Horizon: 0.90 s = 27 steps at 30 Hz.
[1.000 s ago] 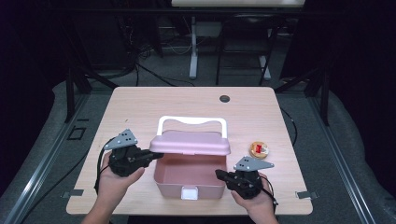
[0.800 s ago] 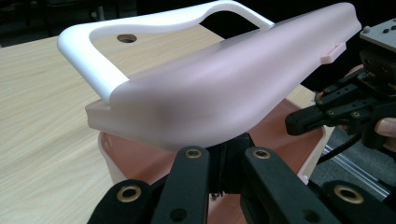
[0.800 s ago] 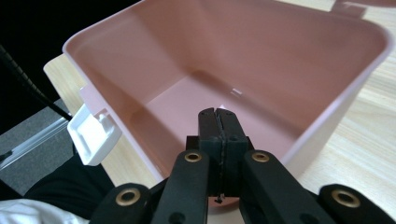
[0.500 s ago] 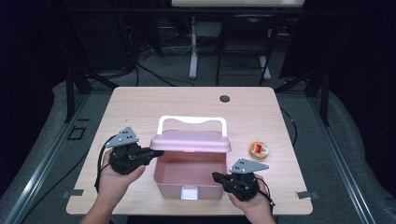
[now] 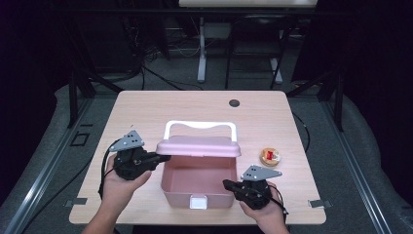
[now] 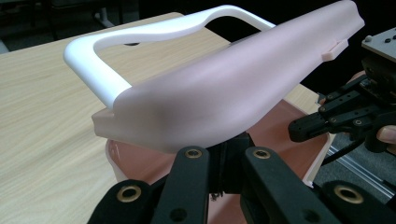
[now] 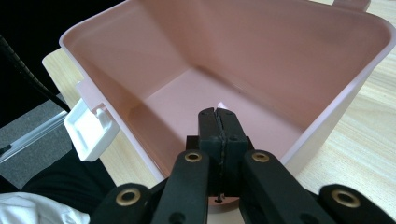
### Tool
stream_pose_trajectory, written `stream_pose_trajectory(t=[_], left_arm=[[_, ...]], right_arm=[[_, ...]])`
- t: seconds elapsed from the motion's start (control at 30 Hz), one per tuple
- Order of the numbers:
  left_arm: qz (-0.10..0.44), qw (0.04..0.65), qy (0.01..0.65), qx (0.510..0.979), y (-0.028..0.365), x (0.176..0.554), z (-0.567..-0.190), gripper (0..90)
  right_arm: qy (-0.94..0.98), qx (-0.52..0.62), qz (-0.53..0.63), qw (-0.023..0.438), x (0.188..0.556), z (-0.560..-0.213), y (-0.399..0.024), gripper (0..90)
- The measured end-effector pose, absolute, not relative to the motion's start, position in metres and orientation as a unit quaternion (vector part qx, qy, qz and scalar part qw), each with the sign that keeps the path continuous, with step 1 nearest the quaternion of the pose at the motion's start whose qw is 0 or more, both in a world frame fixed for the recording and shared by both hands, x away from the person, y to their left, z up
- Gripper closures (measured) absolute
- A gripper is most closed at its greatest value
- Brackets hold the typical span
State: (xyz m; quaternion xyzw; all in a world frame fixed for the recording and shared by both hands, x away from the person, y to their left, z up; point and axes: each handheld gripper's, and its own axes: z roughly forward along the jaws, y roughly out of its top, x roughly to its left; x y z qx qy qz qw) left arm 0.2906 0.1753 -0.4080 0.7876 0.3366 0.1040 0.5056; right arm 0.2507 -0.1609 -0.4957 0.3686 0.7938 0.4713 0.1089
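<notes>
Under pink lid (image 6: 233,93), closed left tongs (image 6: 224,154)

One pink box (image 5: 197,187) with one lid (image 5: 198,146) and one white handle (image 5: 200,126) is sitting on one bench (image 5: 146,109), one small round thing (image 5: 269,156) is lying beside it, and two hand-held grippers, left (image 5: 164,157) and right (image 5: 227,184), are showing

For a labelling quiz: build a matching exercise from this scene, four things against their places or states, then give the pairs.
Things:
1. pink lid
2. white handle
3. small round tin
4. white latch

Places or states:
A. on the table right of the box
B. on the box's near wall
C. raised over the open box
D. arched behind the lid

Pairs: 1-C, 2-D, 3-A, 4-B
</notes>
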Motion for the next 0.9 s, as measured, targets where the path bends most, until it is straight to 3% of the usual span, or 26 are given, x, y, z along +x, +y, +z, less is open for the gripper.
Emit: stream_pose_trajectory(t=[0.9], left_arm=[[0.115, 0.503, 0.336, 0.788, 0.172, 0.304, -0.394, 90.0]], right_arm=[[0.793, 0.371, 0.471, 0.112, 0.251, -0.496, -0.164, 90.0]])
